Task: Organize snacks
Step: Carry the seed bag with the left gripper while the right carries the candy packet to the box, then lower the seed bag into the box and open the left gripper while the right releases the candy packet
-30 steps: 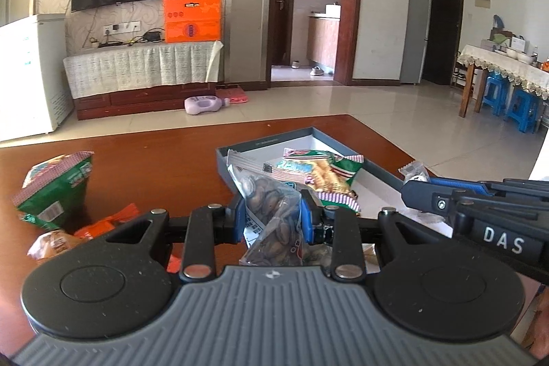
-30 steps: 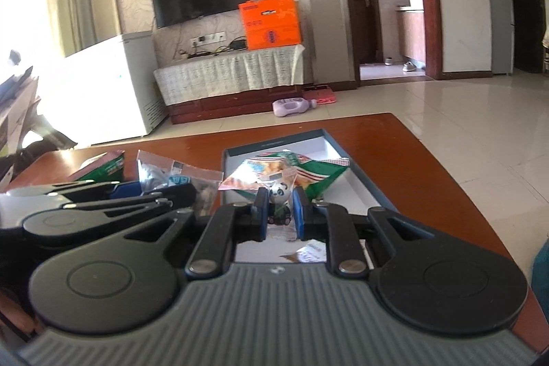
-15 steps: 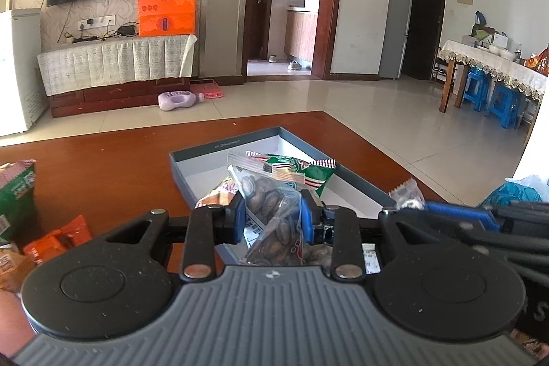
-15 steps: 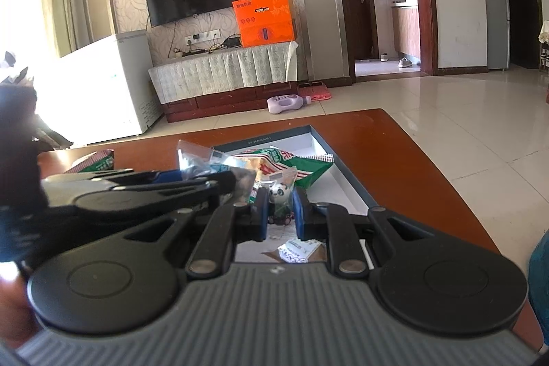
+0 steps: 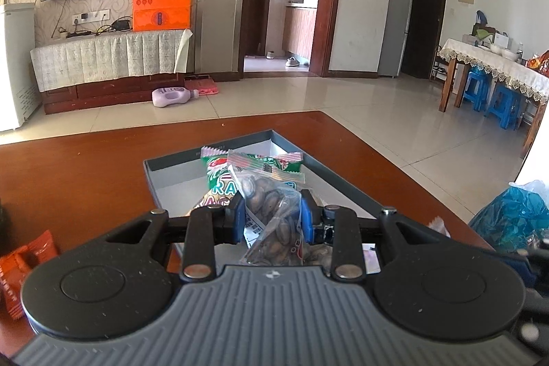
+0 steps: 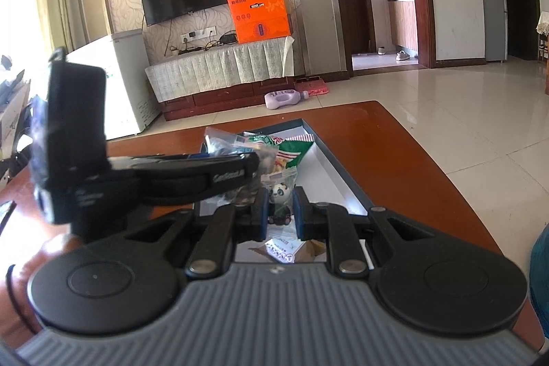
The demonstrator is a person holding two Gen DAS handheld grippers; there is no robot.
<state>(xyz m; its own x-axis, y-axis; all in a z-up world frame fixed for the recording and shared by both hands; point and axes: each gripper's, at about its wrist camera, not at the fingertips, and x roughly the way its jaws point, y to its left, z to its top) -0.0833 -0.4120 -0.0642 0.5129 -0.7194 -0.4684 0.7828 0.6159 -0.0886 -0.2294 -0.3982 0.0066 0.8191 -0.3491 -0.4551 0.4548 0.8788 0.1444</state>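
My left gripper (image 5: 272, 215) is shut on a clear bag of dark seeds (image 5: 274, 211), held over the near end of the open grey box (image 5: 346, 186) with its white floor. A green and red snack packet (image 5: 219, 170) lies in the box behind the bag. In the right wrist view, my right gripper (image 6: 279, 206) is shut on a small packet with a panda figure (image 6: 281, 194), also over the grey box (image 6: 343, 167). The left gripper's dark body (image 6: 144, 170) crosses that view from the left, and the seed bag (image 6: 223, 141) shows at its tip.
The box sits on a red-brown wooden table (image 5: 85, 174). Orange snack packets (image 5: 24, 259) lie at the table's left side. A blue plastic bag (image 5: 514, 215) sits at the right edge. A paper packet (image 6: 284, 249) lies under the right gripper.
The left gripper has carried the seed bag to the right, from beside the box to over it. The green packet on the left slid out of its view. The right gripper stayed put.
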